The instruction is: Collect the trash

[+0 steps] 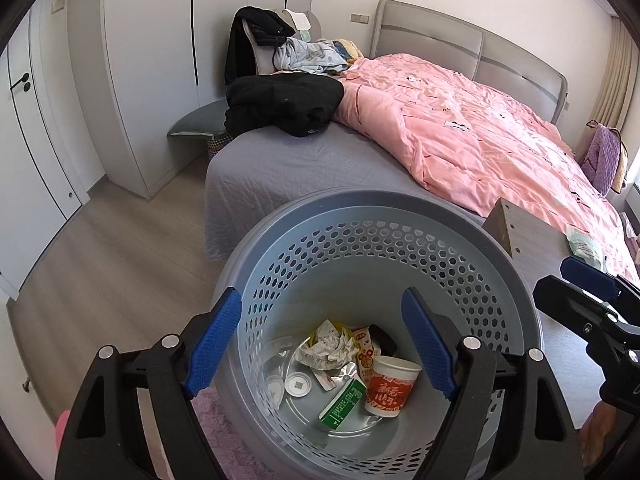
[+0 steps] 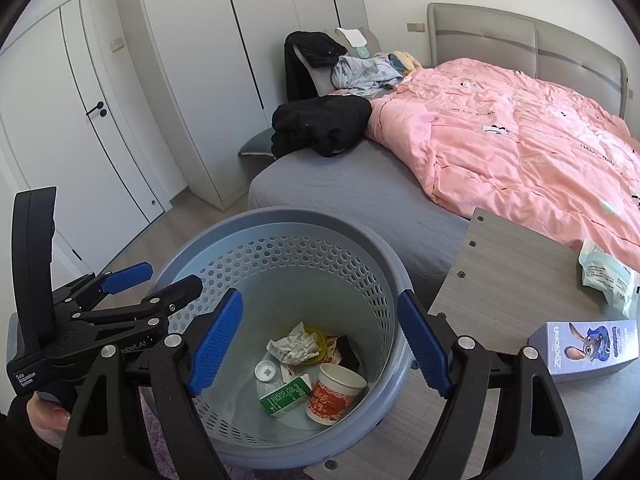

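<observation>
A grey perforated trash bin [image 1: 496,264] [image 2: 384,280] stands on the floor by the bed. In it lie a paper noodle cup [image 1: 390,386] [image 2: 334,394], a green carton [image 1: 343,402] [image 2: 286,395], crumpled paper [image 1: 330,346] [image 2: 294,346] and small lids. My left gripper [image 1: 322,342] [image 2: 156,280] is open and empty above the bin's near side. My right gripper [image 2: 320,344] [image 1: 576,280] is open and empty over the bin. A green-white wrapper [image 2: 610,276] [image 1: 584,246] and a purple Zootopia box [image 2: 586,350] lie on the wooden side table [image 2: 508,264].
The bed [image 2: 340,184] with a pink duvet [image 2: 520,140] and black clothes [image 2: 320,124] lies behind the bin. White wardrobes [image 2: 200,60] and a door [image 2: 60,120] stand at the left. A pink rug [image 1: 224,436] lies under the bin's near side.
</observation>
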`<state>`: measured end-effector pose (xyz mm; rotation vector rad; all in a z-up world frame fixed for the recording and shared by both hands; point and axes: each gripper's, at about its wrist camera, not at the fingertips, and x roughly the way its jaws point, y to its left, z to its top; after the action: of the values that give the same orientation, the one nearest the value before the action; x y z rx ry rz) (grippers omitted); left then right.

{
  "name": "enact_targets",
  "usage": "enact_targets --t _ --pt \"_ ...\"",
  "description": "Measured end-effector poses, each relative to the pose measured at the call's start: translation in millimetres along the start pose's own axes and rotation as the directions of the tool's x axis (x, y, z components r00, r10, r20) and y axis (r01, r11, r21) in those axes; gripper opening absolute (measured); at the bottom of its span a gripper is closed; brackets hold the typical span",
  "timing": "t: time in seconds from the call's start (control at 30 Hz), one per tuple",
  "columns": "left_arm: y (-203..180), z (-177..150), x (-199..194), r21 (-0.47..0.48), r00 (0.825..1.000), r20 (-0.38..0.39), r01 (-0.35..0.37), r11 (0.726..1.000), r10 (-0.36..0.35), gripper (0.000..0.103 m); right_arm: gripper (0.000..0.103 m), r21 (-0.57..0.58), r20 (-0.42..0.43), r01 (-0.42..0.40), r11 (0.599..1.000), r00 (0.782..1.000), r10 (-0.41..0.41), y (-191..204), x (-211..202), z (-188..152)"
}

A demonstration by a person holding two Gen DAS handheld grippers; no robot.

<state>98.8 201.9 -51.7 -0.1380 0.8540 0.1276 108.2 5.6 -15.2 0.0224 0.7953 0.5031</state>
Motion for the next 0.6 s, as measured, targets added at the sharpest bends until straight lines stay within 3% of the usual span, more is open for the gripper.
enact_targets --t 0.6 --pt "-25 0 -19 0.051 0.999 0.023 0.044 0.998 -0.045 0.079 0.08 0.057 0.045 0.032 0.998 0.998 -0.035 -21 -29 -9"
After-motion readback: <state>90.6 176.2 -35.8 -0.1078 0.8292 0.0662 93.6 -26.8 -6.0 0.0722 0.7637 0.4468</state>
